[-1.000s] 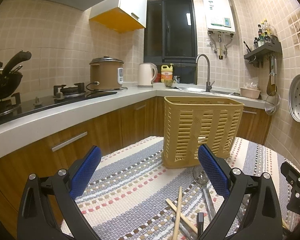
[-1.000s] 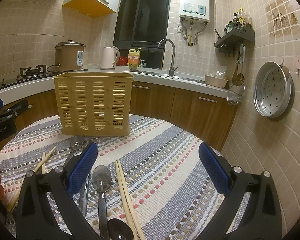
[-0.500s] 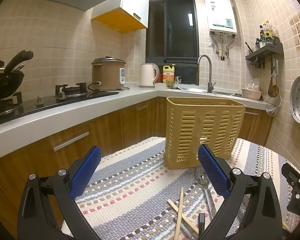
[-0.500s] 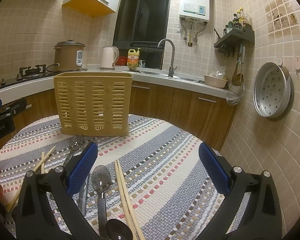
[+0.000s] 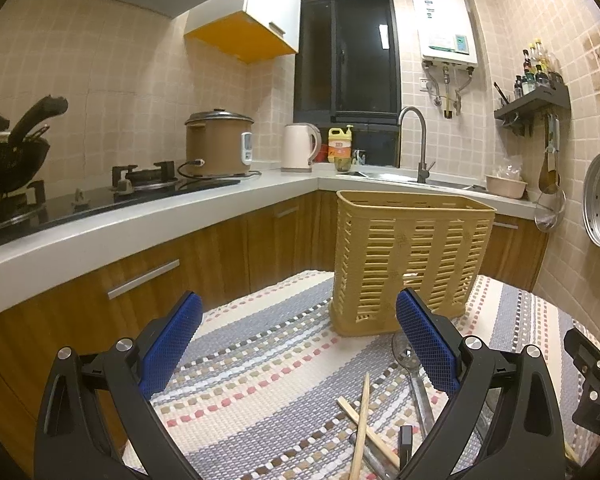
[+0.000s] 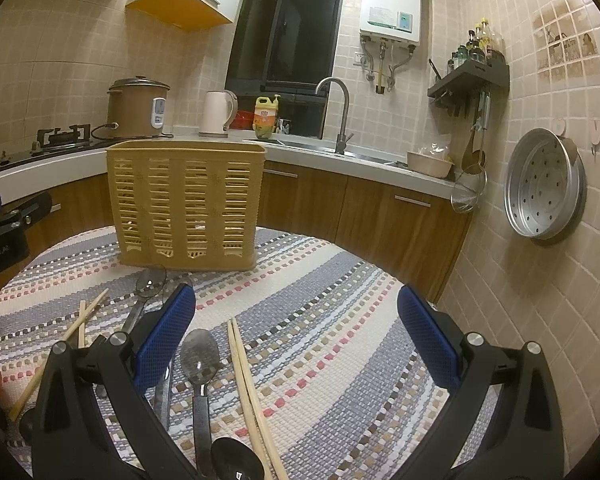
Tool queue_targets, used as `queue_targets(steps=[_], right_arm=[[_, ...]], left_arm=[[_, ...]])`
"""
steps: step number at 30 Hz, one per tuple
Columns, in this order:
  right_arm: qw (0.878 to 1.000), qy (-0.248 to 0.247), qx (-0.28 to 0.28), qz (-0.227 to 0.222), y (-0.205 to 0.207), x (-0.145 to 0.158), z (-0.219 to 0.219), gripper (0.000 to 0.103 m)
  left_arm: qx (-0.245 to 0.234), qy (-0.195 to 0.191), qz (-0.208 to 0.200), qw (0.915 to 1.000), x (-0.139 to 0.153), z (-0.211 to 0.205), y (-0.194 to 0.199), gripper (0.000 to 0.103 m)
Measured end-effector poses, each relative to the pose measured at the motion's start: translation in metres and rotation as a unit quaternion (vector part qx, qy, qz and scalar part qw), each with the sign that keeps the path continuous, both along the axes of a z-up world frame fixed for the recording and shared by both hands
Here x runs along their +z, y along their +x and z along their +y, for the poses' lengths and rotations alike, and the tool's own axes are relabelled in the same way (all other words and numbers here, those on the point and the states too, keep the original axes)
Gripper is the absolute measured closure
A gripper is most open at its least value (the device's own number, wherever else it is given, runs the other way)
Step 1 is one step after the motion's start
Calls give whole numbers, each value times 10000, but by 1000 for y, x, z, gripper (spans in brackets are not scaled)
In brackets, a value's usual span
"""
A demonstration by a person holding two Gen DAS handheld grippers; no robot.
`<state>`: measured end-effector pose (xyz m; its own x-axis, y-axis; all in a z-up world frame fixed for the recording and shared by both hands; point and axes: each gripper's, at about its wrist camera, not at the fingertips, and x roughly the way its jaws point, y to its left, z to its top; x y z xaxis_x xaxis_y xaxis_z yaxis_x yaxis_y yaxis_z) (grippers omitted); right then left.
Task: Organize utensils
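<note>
A yellow slotted utensil basket [image 5: 410, 258] stands upright at the far side of a striped woven mat [image 5: 260, 376]; it also shows in the right wrist view [image 6: 186, 204]. Loose utensils lie in front of it: a metal spoon [image 6: 199, 360], a chopstick pair [image 6: 250, 392], a second chopstick pair [image 6: 76, 328] and another spoon [image 6: 150, 282]. In the left wrist view I see chopsticks [image 5: 360, 420] and a spoon [image 5: 406, 354]. My left gripper [image 5: 296, 354] is open and empty above the mat. My right gripper [image 6: 296, 344] is open and empty over the utensils.
A kitchen counter [image 5: 140, 224] wraps behind the mat with a rice cooker [image 5: 218, 146], kettle [image 5: 298, 148], stove and sink faucet [image 6: 340, 112]. A metal steamer tray [image 6: 544, 188] hangs on the right tiled wall. The left gripper's body shows at the right view's left edge [image 6: 4, 232].
The left view has shifted slightly, so the basket sits a bit further right and lower. The right gripper has barely moved. Both grippers stay open.
</note>
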<state>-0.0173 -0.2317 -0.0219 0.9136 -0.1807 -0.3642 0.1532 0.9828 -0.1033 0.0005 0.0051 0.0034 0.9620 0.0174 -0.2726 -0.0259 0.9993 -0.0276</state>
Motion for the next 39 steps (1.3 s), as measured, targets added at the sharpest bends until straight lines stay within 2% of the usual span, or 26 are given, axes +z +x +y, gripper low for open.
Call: queue_targets(steps=[3, 5, 8, 10, 12, 14, 16, 18, 19, 20, 21, 22, 24, 27, 28, 30, 32, 33, 34, 36, 39], right_arm=[[9998, 77, -120, 118, 5, -1, -6, 7], [9994, 262, -123, 210, 9, -2, -13, 7], [9985, 407, -176, 326, 14, -4, -21, 7], [9978, 465, -122, 449, 18, -5, -22, 7], [9969, 451, -54, 642, 24, -6, -21, 12], [9953, 423, 52, 872, 30, -8, -20, 17], [9912, 542, 320, 1164, 36, -7, -21, 22], [9856, 701, 566, 1428, 42, -5, -22, 26], [9810, 806, 734, 1604, 47, -5, -23, 28], [9749, 946, 901, 1801, 52, -4, -24, 34], [9701, 1044, 1009, 1946, 55, -4, -23, 36], [9605, 1199, 1210, 2198, 61, -4, -24, 37], [9439, 1436, 1413, 2616, 72, -8, -24, 44], [9077, 1880, 1700, 3343, 90, -19, -23, 48], [8995, 1984, 1737, 3485, 93, -22, -23, 49], [8830, 2157, 1806, 3758, 99, -29, -19, 53], [8743, 2197, 1892, 3893, 101, -33, -12, 58], [8712, 2175, 1937, 3951, 101, -35, -6, 63], [8711, 2140, 1946, 3969, 100, -35, -4, 64], [8739, 2046, 1914, 3973, 98, -35, 1, 64], [8691, 2128, 1914, 4034, 101, -38, 1, 64]], left_arm=[[61, -141, 254, 9996, -3, 7, 9, 9], [19, -351, 592, 9976, -8, 15, 20, 9], [-194, -613, 1156, 9912, -17, 22, 37, 12], [-384, -662, 1410, 9870, -20, 22, 44, 17], [-615, -661, 1682, 9816, -21, 22, 51, 20], [-910, -622, 2060, 9723, -21, 19, 58, 24], [-1201, -633, 2384, 9616, -24, 18, 63, 37], [-1457, -728, 2949, 9415, -31, 19, 73, 38], [-1522, -767, 3154, 9335, -35, 20, 75, 42], [-1622, -842, 3481, 9195, -42, 22, 80, 46], [-1670, -901, 3617, 9128, -46, 23, 81, 50], [-1731, -972, 3750, 9055, -50, 24, 81, 50], [-1810, -977, 3906, 8973, -54, 22, 78, 50], [-1847, -855, 4060, 8909, -56, 18, 71, 52], [-1896, -820, 4090, 8889, -57, 15, 67, 56], [-1924, -781, 4113, 8875, -54, 12, 63, 56], [-1893, -703, 4097, 8896, -52, 9, 62, 62], [-1882, -694, 4105, 8895, -52, 7, 62, 71], [-1894, -713, 4125, 8882, -51, 6, 64, 74], [-1882, -782, 4185, 8850, -54, 6, 67, 74], [-1891, -798, 4249, 8817, -58, 2, 72, 74]])
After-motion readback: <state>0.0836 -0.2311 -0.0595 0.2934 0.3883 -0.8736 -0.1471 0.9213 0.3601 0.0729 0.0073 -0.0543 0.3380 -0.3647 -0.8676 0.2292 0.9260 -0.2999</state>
